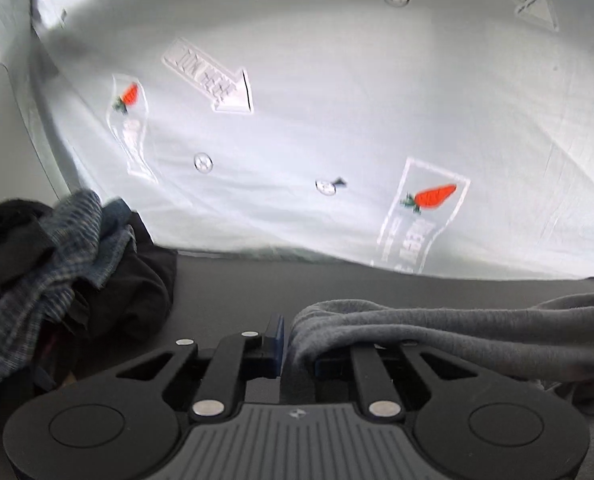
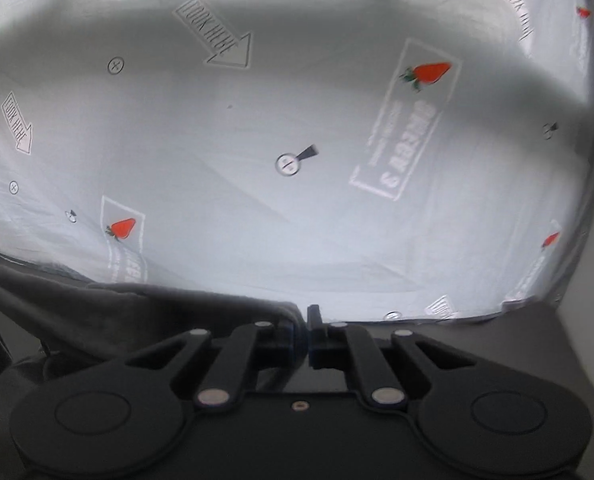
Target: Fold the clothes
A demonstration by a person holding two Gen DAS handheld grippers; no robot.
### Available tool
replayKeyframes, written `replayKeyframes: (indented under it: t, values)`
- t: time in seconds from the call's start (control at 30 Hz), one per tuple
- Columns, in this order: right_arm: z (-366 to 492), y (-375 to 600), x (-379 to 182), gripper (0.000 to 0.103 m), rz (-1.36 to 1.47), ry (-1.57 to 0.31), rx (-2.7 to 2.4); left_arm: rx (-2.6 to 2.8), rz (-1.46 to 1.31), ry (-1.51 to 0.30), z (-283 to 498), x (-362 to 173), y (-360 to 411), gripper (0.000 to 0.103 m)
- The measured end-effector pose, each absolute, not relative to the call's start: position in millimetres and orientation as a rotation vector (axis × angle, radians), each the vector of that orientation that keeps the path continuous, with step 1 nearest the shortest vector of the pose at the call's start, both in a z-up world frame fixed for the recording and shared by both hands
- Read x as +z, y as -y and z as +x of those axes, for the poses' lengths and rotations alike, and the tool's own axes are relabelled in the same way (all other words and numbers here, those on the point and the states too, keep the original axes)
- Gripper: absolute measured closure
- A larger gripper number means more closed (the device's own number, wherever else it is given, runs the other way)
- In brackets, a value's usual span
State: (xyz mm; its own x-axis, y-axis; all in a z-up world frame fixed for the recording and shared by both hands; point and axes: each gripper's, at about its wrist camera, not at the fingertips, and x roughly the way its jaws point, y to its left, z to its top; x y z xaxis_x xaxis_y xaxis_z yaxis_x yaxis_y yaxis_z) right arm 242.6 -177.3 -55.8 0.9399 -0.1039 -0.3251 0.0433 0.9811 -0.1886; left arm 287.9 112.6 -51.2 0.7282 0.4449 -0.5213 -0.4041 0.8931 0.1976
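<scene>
A white printed sheet covers the bed; at its near edge both the left gripper and right gripper pinch a grey garment, unfolded, beside heaped clothes still awaiting folding

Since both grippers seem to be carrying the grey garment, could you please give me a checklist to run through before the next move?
1. Left gripper shut on grey garment: ok.
2. Right gripper shut on the garment's edge: ok, jaws nearly closed with cloth between them.
3. Garment spans between both grippers: ok.
4. Printed sheet ahead free for laying down: ok.
5. Pile of clothes apart from the garment: ok.
6. Garment flat, no twist: cannot tell.
</scene>
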Motion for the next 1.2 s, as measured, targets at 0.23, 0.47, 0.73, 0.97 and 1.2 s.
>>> replayKeyframes:
  t: [0.23,0.47,0.73,0.97,1.2]
  values:
    - [143,292,-20,0.096,-0.064,-0.261,-0.446,0.615,0.031,-0.483,214,5,-123,0.092]
    - [116,364,-133,0.084,-0.012,-0.793,-0.550,0.629,-0.104,-0.966,165,-91,-157,0.087]
    - [111,341,-148,0.049,-0.064,-0.874,-0.361,0.413,-0.095,-0.972,152,-92,-130,0.053]
    - [187,311,-134,0.032,-0.185,-0.754,-0.113,0.191,0.010,-0.827,182,-71,-74,0.031]
    - [263,303,-214,0.032,-0.224,-0.968,-0.003,-0.058,0.018,-0.943,235,-111,-9,0.028]
